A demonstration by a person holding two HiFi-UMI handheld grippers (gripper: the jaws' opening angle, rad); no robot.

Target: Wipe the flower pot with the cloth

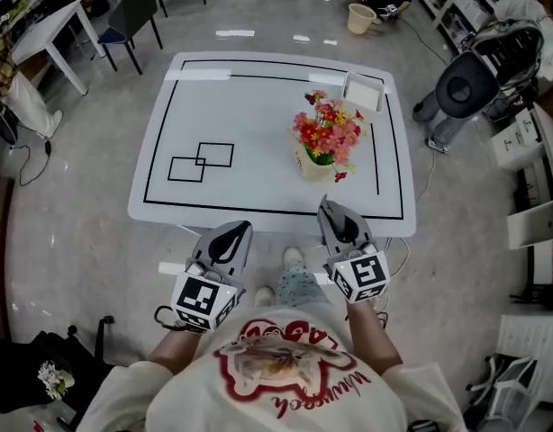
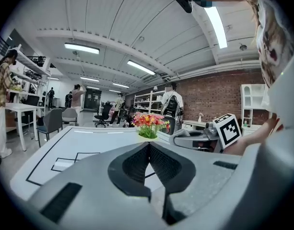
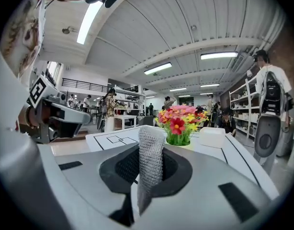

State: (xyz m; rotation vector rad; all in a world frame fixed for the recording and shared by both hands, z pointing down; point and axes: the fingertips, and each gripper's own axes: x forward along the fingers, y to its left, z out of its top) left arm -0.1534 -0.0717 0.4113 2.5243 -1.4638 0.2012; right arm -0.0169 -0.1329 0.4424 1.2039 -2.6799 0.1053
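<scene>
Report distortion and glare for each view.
Head view: the white table bulges barrel-like, light reflections glare on the glossy floor. Left gripper view: fisheye, black corners, overexposed strip light. Right gripper view: same fisheye; grey knitted cloth looks sharp.

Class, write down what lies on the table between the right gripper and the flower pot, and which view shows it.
Nothing: the stretch from the right gripper to the flower pot is bare white table, shown in the head view.

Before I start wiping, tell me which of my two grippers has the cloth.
The right gripper: a grey knitted cloth is pinched between its jaws. The left gripper has its jaws shut on nothing.
</scene>
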